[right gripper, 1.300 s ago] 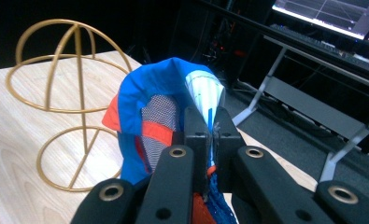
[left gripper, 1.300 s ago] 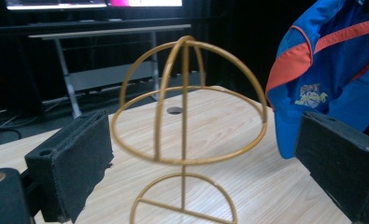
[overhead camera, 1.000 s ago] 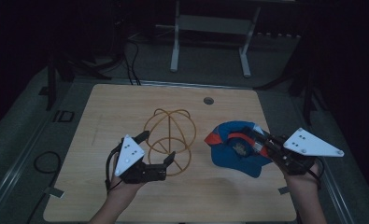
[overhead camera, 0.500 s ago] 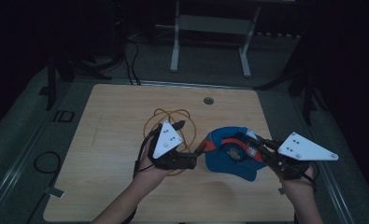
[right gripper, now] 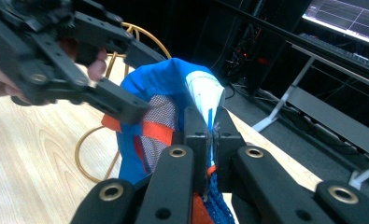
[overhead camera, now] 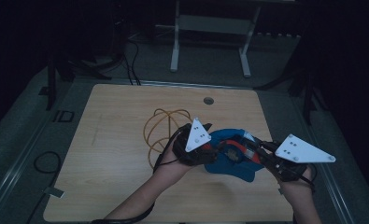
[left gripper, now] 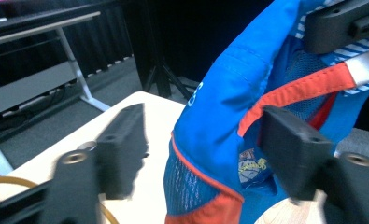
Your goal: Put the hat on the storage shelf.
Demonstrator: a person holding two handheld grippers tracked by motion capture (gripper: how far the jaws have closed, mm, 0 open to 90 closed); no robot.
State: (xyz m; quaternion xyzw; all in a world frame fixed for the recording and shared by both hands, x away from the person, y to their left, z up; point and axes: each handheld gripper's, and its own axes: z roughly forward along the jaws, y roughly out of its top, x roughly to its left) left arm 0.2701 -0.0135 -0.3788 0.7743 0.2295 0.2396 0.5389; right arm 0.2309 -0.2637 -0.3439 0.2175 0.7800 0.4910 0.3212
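Observation:
A blue cloth with orange trim and a mesh lining is held up over the right half of the wooden table. My right gripper is shut on its white striped edge, as its own view shows with the jaws pressed together. My left gripper is open at the cloth's left side. In the left gripper view its two jaws stand wide apart on either side of the cloth's orange-trimmed edge, without pinching it.
Loops of yellow cable lie on the table just left of the left hand. A round hole sits near the table's far edge. A white desk frame stands behind, and a black cable lies on the floor at left.
My left gripper has moved right from beside the yellow cable to the cloth and now straddles its edge. The right gripper has carried the cloth slightly left and kept its grip.

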